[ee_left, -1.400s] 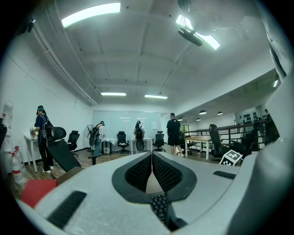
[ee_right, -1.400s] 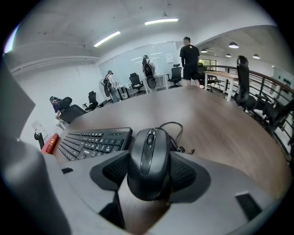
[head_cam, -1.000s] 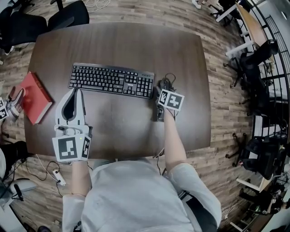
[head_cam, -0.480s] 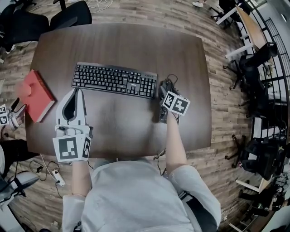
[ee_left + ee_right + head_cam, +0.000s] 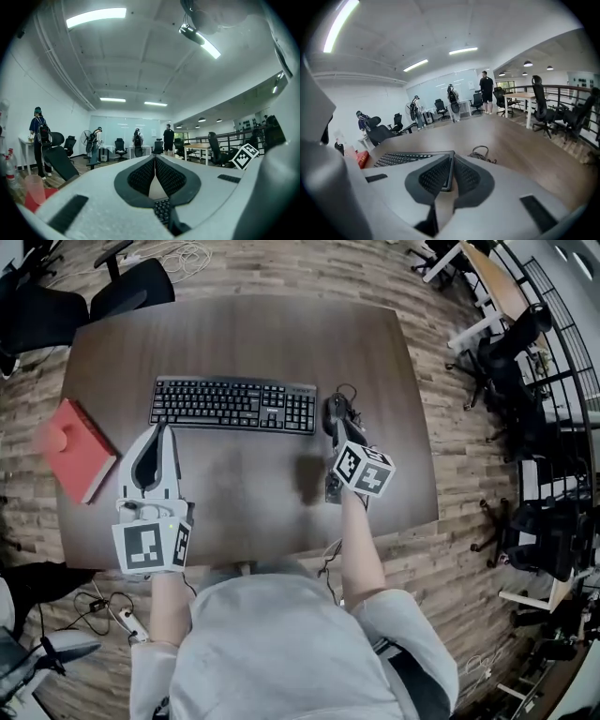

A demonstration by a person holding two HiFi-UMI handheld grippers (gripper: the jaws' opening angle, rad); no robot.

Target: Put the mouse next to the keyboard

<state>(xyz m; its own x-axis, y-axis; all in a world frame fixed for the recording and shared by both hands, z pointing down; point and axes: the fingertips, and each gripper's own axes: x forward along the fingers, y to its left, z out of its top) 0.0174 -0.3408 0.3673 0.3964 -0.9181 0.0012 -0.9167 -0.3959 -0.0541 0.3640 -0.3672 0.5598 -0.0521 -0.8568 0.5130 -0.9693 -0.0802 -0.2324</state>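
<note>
1. Head view: looking steeply down on a dark wooden table [image 5: 244, 334], with a black keyboard [image 5: 234, 406] lying across its middle.
2. Finding the black mouse [image 5: 334, 412] lying on the table just beside the keyboard's right end, with its cable [image 5: 349, 393] coiling just behind it.
3. Noting a red book [image 5: 77, 448] sitting at the table's left edge, well apart from the keyboard.
4. Left gripper view: showing the left claw [image 5: 154, 158] closed, pads meeting at the tips and gripping nothing, with a few keyboard keys peeking out beneath it.
5. Placing that claw, in the head view, just in front of the keyboard's left half.
6. Right gripper view: showing the right claw [image 5: 451, 158] closing, pads almost together with nothing between them, aiming past the keyboard's right corner, with the cable lying just right of the tips.
7. Seeing, in the head view, this claw reaching up to the mouse's near side; not being able to tell whether touching it or not.
</note>
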